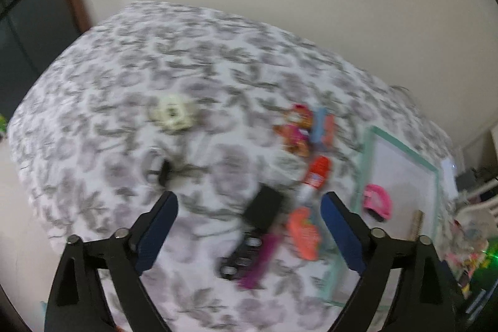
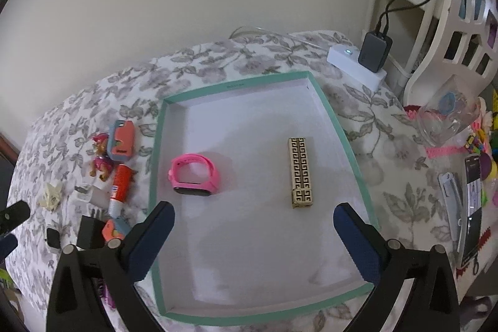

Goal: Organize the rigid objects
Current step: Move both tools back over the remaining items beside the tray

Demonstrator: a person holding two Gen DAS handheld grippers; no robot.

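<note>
A teal-rimmed tray [image 2: 236, 84] with a white floor lies on the flowered bedspread. In it are a pink watch [image 2: 194, 175] and a gold patterned box [image 2: 300, 173]. My right gripper [image 2: 253, 226] hangs open above the tray's near half, holding nothing. Left of the tray lie a toy pup [image 2: 101, 159], an orange and blue case [image 2: 123, 139], a glue stick [image 2: 119, 184] and a black adapter [image 2: 90, 231]. My left gripper [image 1: 249, 207] is open and empty above the black adapter [image 1: 264, 209], with the glue stick [image 1: 314, 179] and an orange piece [image 1: 303, 234] just to the right. The left wrist view is blurred.
A white flower-shaped piece [image 1: 172, 112] and a small black item [image 1: 163, 173] lie further left. A white power strip with a charger [image 2: 358, 64], a clear container [image 2: 448, 114] and a phone [image 2: 473, 207] sit right of the tray. A wall is behind the bed.
</note>
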